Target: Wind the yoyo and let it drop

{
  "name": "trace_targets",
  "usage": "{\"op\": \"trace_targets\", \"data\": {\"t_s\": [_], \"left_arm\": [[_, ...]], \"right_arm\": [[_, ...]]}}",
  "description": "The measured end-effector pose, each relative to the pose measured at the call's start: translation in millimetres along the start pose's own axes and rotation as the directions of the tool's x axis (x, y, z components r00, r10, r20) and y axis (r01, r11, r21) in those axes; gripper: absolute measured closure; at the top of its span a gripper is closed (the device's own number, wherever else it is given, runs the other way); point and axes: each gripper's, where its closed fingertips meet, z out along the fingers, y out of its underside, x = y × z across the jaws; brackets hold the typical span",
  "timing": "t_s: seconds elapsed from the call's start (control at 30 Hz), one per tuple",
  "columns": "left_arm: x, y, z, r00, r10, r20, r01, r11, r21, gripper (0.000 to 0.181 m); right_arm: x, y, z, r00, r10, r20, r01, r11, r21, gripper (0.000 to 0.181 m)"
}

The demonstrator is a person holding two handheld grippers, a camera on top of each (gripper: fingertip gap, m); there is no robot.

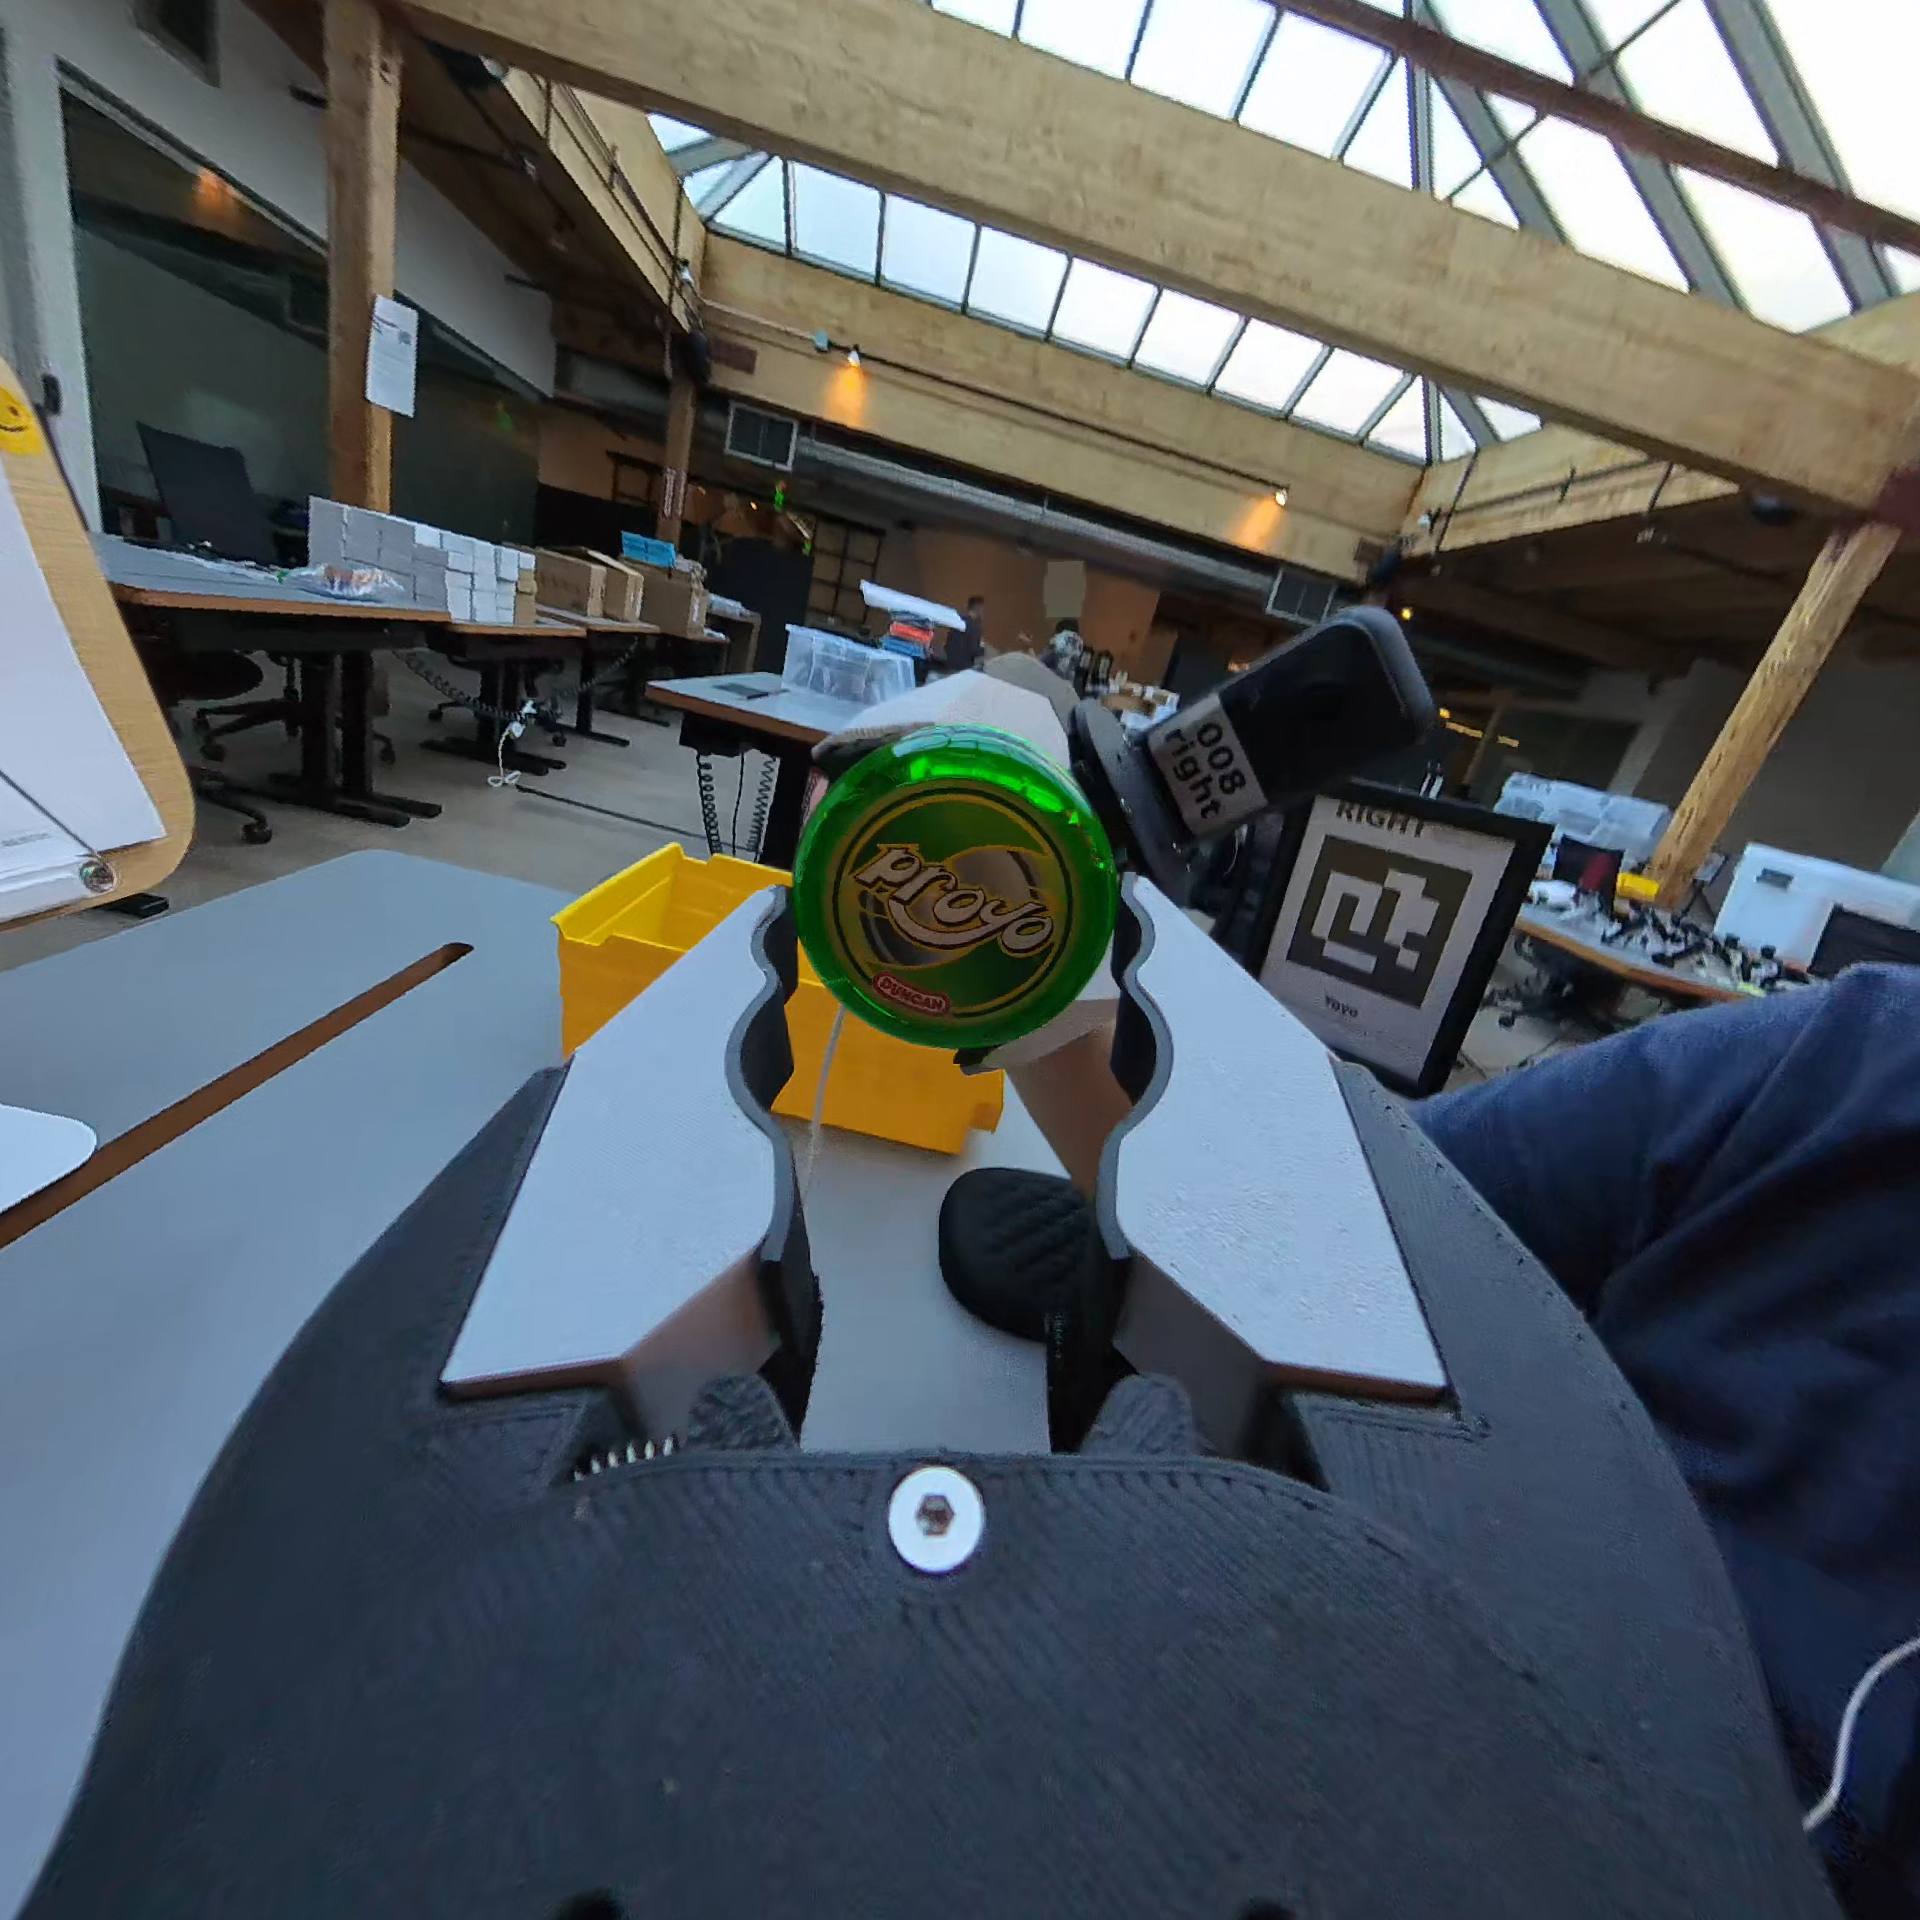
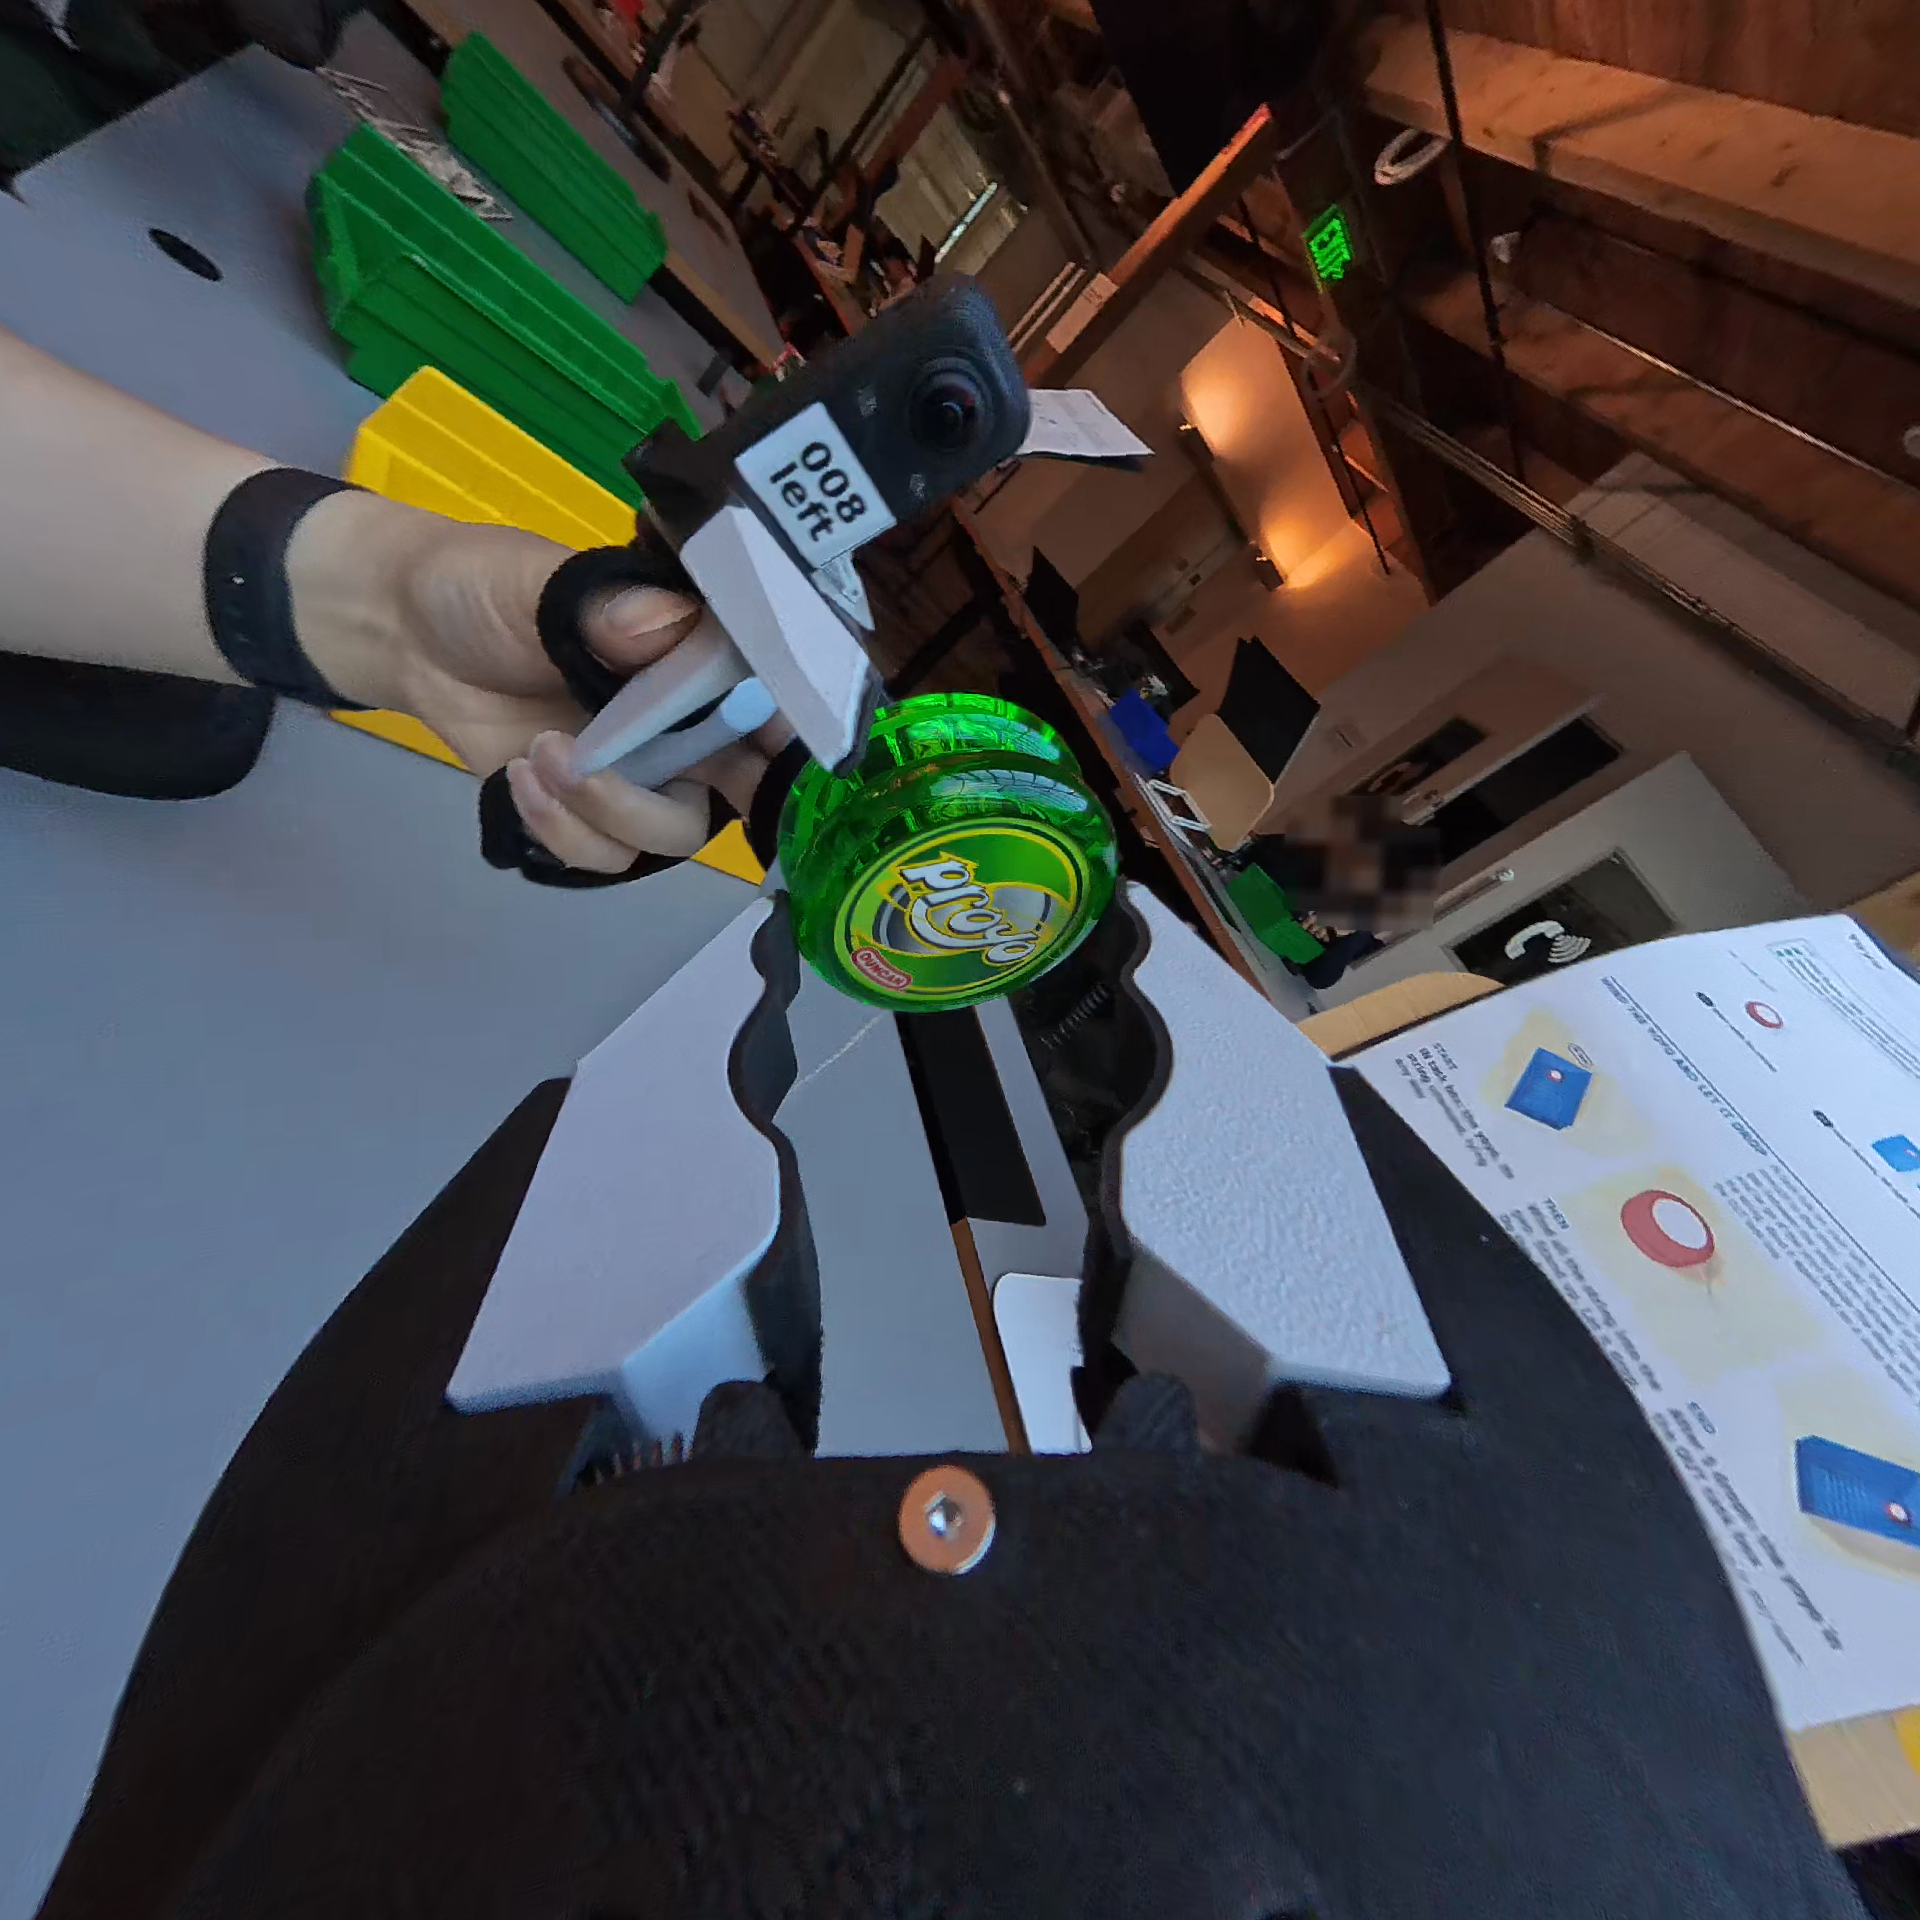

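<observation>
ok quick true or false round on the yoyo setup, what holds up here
1. The yoyo is green with a gold face. True.
2. The yoyo lies flat on the table. False: it is up in the air, between the fingertips of the left gripper and the right gripper.
3. A yellow bin stands on the table behind the yoyo. True.
4. No string shows anywhere. False: a white string hangs down from the yoyo.
5. The stacked bins in the right wrist view are red. False: they are green.
</observation>
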Motion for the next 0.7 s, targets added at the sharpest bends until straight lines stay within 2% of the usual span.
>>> {"op": "trace_targets", "data": {"t_s": [0.03,0.2,0.37,0.7], "left_arm": [[2,3,0,1.0,0.015,-0.011,-0.015,0.999,-0.029,0.121],[8,23,-2,0.999,0.006,-0.051,-0.015,0.984,-0.178,0.121],[9,35,-4,0.998,-0.013,-0.065,-0.005,0.964,-0.265,0.12],[14,49,0,0.992,-0.051,-0.115,0.015,0.954,-0.3,0.12]], "right_arm": [[-4,0,-1,1.0,0.001,0.029,-0.001,1.0,0.008,0.123],[-21,4,-4,0.99,-0.031,0.141,0.035,0.999,-0.024,0.123],[-31,9,-5,0.978,-0.058,0.201,0.071,0.996,-0.059,0.123],[-41,14,-14,0.957,-0.045,0.287,0.077,0.992,-0.102,0.123]]}}
